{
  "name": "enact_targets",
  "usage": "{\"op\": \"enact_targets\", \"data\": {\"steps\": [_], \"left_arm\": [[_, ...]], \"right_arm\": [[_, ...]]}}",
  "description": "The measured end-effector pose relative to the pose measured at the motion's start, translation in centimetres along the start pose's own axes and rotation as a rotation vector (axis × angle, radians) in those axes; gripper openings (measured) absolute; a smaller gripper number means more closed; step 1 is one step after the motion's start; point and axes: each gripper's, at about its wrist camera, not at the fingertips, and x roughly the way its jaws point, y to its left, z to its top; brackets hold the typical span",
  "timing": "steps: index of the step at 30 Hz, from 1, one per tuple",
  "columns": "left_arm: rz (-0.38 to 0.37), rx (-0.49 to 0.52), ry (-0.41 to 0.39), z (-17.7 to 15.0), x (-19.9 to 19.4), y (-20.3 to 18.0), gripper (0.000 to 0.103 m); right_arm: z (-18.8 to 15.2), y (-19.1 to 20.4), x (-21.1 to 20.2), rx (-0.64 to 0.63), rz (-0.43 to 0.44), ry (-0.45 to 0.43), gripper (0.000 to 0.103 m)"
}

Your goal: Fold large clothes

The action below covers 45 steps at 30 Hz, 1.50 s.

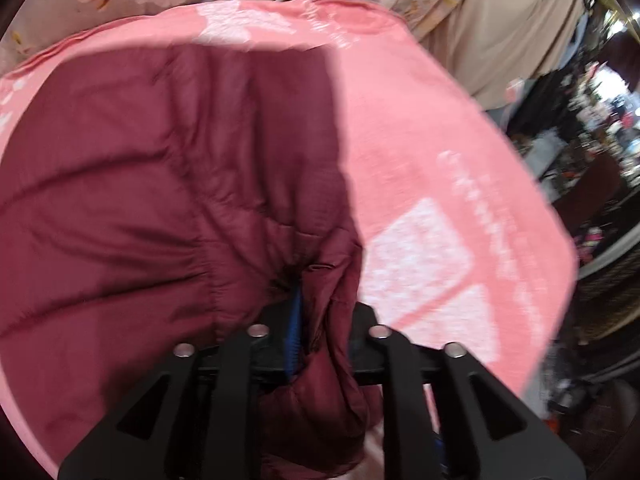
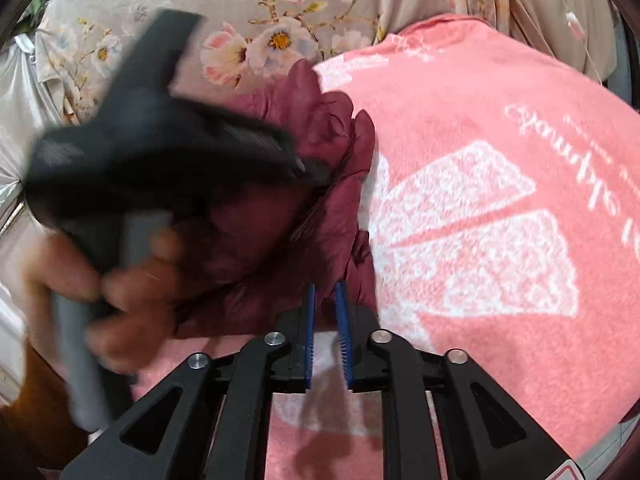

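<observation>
A maroon quilted jacket [image 1: 152, 184] lies on a pink blanket [image 1: 440, 152]. My left gripper [image 1: 316, 320] is shut on a bunched edge of the jacket, with fabric filling the gap between its blue pads. In the right wrist view the jacket [image 2: 320, 160] lies at centre left. The left gripper [image 2: 304, 172] and the hand holding it [image 2: 120, 280] reach in blurred from the left. My right gripper [image 2: 325, 292] hovers just above the jacket's near edge, its blue pads a narrow gap apart with nothing between them.
The pink blanket [image 2: 500, 200] with white printed patches covers the surface. A floral sheet [image 2: 260, 20] lies behind it. Cluttered dark furniture [image 1: 592, 160] stands off the blanket's right edge in the left wrist view.
</observation>
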Motion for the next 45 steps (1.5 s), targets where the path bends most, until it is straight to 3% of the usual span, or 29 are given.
{"op": "enact_targets", "data": {"steps": [3,6,9,12,16,19,20,23,26,37,45], "left_arm": [[-0.111,0.034,-0.101,2.0,-5.5,0.1,0.036],[-0.078,0.049,-0.217,5.2,-10.0,1.1,0.043],[0.02,0.048,-0.245,7.8,-10.4,1.8,0.043],[0.079,0.056,-0.176,9.6,-7.9,2.0,0.043],[0.156,0.074,-0.083,10.1,-3.4,2.1,0.04],[0.168,0.069,-0.048,10.2,-1.0,2.0,0.039],[0.176,0.067,-0.039,10.3,-0.2,2.0,0.039],[0.194,0.066,-0.028,10.1,1.2,2.0,0.036],[0.221,0.071,-0.025,10.2,2.8,1.7,0.036],[0.271,0.09,-0.009,10.0,7.4,1.3,0.031],[0.329,0.146,-0.024,9.2,9.5,0.8,0.031]], "right_arm": [[0.4,-0.3,-2.1,-0.015,0.016,-0.068,0.055],[0.9,1.4,-3.0,-0.036,0.064,-0.142,0.067],[2.2,3.4,-2.8,-0.045,0.072,-0.185,0.07],[3.7,3.8,-1.5,-0.037,0.038,-0.209,0.07],[4.3,3.9,-0.5,-0.024,-0.023,-0.222,0.06],[5.1,2.5,1.3,0.02,-0.03,-0.166,0.032],[5.2,1.8,1.8,0.047,-0.012,-0.147,0.016],[4.8,-0.4,1.5,0.138,0.066,-0.139,0.008],[4.2,-1.8,1.2,0.197,0.099,-0.137,0.006],[2.5,-3.2,3.9,0.211,0.024,-0.036,0.005],[2.3,-3.6,5.8,0.214,0.018,0.011,0.003]]}}
